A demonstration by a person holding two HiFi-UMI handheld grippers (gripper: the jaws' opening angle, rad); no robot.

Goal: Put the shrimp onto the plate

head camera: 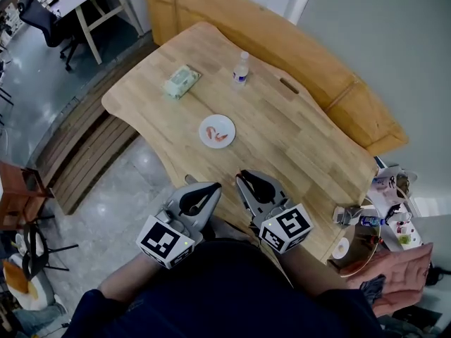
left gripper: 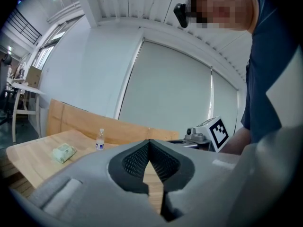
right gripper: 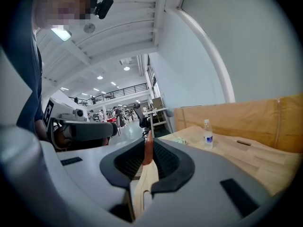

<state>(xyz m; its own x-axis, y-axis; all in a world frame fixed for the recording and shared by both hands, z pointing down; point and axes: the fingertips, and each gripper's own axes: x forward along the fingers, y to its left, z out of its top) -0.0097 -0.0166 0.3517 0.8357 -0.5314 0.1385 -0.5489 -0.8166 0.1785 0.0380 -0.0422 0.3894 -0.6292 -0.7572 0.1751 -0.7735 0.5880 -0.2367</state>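
Right hand-held gripper (right gripper: 147,142): jaws nearly together, pinching a thin orange-pink piece that reads as a shrimp (right gripper: 148,151). It stands edge-on between the pads and sticks up past the tips.

Left hand-held gripper (left gripper: 150,143): jaws closed tip to tip, nothing between them.

Head view: both sit side by side at the near edge of the wooden surface (head camera: 296,139), close to the person's torso, jaws pointing out over it. The held shrimp can't be made out from that view.

The white plate (head camera: 225,123) is further out, about mid-surface and well apart from both. It already carries plated shrimp (head camera: 211,130); looks like two orange pieces, too small to be sure.

Past the plate: a pale green wipes pack (head camera: 181,82) toward the far left, and a small clear bottle (head camera: 241,69) upright near the far edge. The two are apart from each other.
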